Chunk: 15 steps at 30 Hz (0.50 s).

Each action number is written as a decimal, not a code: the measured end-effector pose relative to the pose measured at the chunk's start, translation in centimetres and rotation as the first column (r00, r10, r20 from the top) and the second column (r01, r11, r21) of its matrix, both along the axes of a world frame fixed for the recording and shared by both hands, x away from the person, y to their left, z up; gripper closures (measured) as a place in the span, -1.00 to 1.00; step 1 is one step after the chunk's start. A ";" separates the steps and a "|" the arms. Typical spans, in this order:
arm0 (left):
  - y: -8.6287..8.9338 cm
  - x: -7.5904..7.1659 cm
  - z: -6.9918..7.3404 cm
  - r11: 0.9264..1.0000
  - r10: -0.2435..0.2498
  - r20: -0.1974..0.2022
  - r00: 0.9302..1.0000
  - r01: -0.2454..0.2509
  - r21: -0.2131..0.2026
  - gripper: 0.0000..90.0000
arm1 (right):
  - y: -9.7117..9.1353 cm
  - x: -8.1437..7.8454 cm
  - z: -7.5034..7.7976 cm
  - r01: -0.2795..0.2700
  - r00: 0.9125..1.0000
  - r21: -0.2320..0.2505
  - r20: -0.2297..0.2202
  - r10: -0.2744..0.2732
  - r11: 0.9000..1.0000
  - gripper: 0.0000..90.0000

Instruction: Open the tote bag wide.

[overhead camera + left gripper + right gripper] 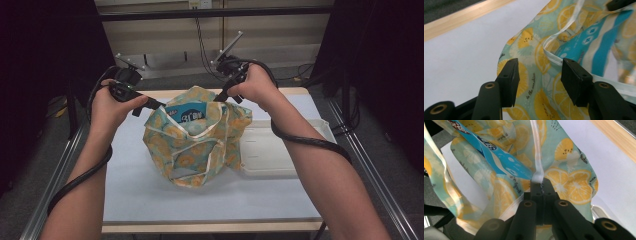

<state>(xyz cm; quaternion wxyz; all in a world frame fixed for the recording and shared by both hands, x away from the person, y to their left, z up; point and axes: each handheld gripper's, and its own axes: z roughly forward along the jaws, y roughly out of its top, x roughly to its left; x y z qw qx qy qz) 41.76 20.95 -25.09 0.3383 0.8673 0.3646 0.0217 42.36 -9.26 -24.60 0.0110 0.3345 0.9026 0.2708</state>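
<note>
A fabric bag (195, 142) printed with lemons on pale green stands crumpled at the middle of the table, its mouth held up. A blue printed package (186, 114) sticks out of it. My left gripper (159, 105) is at the bag's left rim. In the left gripper view its jaws (540, 65) stand apart over the lemon fabric (534, 82), and the pads do not press it. My right gripper (220, 96) is at the bag's far right rim. In the right gripper view it (541, 182) is shut on the bag's white trim (537, 157), beside the blue package (496, 155).
A white shallow tray (272, 150) lies to the right of the bag, partly under it. The pale blue table top (135, 190) has a wooden border. Black cables loop along both forearms. Dark curtains flank the table.
</note>
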 end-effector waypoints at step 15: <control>1.3 -1.9 1.4 0.999 0.005 0.012 1.000 -0.005 -0.034 -0.60 | 0.0 -0.4 -0.1 -0.012 1.000 -0.012 0.004 0.012 1.000 1.00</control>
